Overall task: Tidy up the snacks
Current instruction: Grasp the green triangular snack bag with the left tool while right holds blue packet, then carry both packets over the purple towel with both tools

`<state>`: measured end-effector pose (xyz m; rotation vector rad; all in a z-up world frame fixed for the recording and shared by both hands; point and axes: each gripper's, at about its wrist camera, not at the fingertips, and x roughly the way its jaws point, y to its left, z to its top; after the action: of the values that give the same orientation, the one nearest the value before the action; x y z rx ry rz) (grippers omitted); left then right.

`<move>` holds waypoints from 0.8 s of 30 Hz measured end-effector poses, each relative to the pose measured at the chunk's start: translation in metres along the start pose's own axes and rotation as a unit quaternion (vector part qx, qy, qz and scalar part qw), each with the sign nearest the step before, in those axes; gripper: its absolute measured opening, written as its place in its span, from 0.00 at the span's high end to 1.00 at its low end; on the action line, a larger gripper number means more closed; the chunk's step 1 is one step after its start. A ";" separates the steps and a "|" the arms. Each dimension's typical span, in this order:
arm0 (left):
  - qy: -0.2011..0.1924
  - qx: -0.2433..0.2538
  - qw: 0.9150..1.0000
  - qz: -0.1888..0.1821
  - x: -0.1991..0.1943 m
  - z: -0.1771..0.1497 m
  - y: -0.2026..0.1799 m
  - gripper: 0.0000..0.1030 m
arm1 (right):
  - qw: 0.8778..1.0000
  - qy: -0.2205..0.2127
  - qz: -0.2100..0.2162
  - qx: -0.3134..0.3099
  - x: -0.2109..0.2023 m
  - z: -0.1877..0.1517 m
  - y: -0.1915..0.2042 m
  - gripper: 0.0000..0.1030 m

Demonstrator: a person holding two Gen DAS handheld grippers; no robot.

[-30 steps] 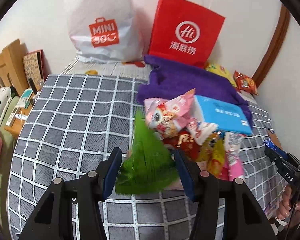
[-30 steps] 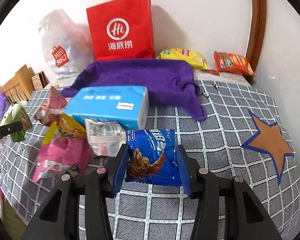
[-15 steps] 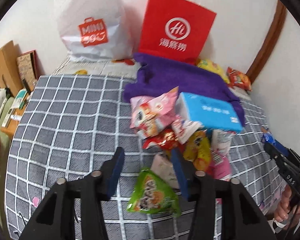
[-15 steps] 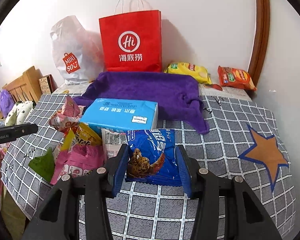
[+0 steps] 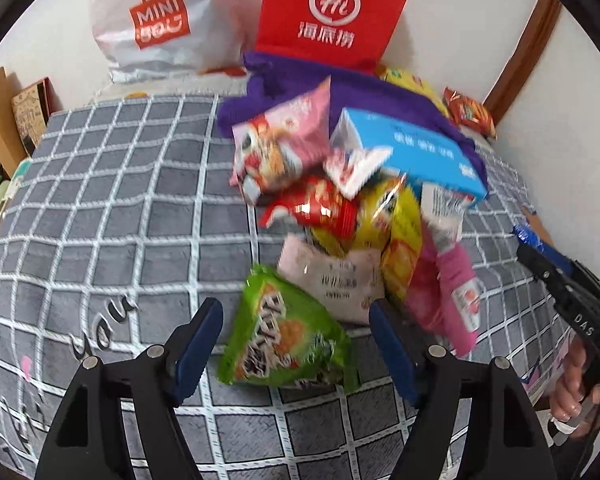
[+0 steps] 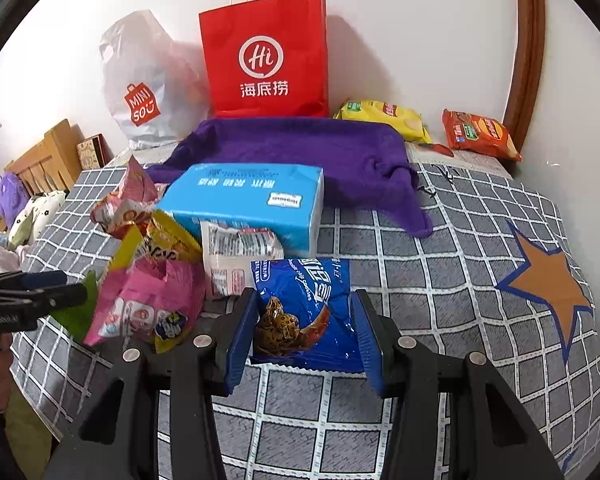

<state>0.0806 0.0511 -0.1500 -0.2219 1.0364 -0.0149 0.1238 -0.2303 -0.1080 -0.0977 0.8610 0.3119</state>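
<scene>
A pile of snack packets lies on a grey checked bedspread (image 5: 112, 208). A green snack bag (image 5: 284, 336) lies flat on the bedspread between the fingers of my left gripper (image 5: 296, 340), which is open and does not touch it. My right gripper (image 6: 304, 332) stands either side of a blue cookie packet (image 6: 304, 312); its jaws are open and the packet rests on the bedspread. Behind are a light blue tissue pack (image 6: 248, 200), pink bags (image 5: 288, 140) (image 6: 148, 304), a red bag (image 5: 316, 208) and a yellow bag (image 5: 396, 240).
A purple cloth (image 6: 300, 148) lies behind the pile. A red paper bag (image 6: 264, 56) and a white Miniso bag (image 6: 144, 92) stand against the wall. Yellow (image 6: 380, 118) and orange (image 6: 480, 134) chip bags lie at the back right. A wooden headboard (image 6: 44, 156) is at the left.
One second ago my left gripper held the green bag up in the air. It has let it go; the bag now lies on the bedspread between the opened fingers. The right gripper stayed around the blue packet.
</scene>
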 end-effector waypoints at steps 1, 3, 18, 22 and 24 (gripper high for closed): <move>0.004 -0.002 1.000 0.002 0.004 -0.003 0.000 0.28 | 1.000 0.003 -0.001 0.001 0.001 -0.002 -0.001 0.54; 0.012 -0.003 1.000 0.008 0.010 -0.006 0.001 0.28 | 1.000 0.008 -0.002 0.003 0.003 -0.006 -0.002 0.54; -0.016 0.010 1.000 0.024 -0.008 -0.012 0.005 0.42 | 1.000 0.009 -0.012 0.005 0.000 -0.005 -0.004 0.54; -0.026 0.014 0.999 0.021 -0.021 -0.004 0.004 0.42 | 1.000 0.002 -0.015 0.002 -0.006 0.002 -0.001 0.54; -0.033 0.017 0.999 0.013 -0.029 0.002 0.003 0.42 | 1.000 -0.006 -0.014 0.002 -0.012 0.008 0.001 0.54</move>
<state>0.0668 0.0573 -0.1248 -0.1768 0.9717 -0.0017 0.1217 -0.2302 -0.0941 -0.1047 0.8475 0.2850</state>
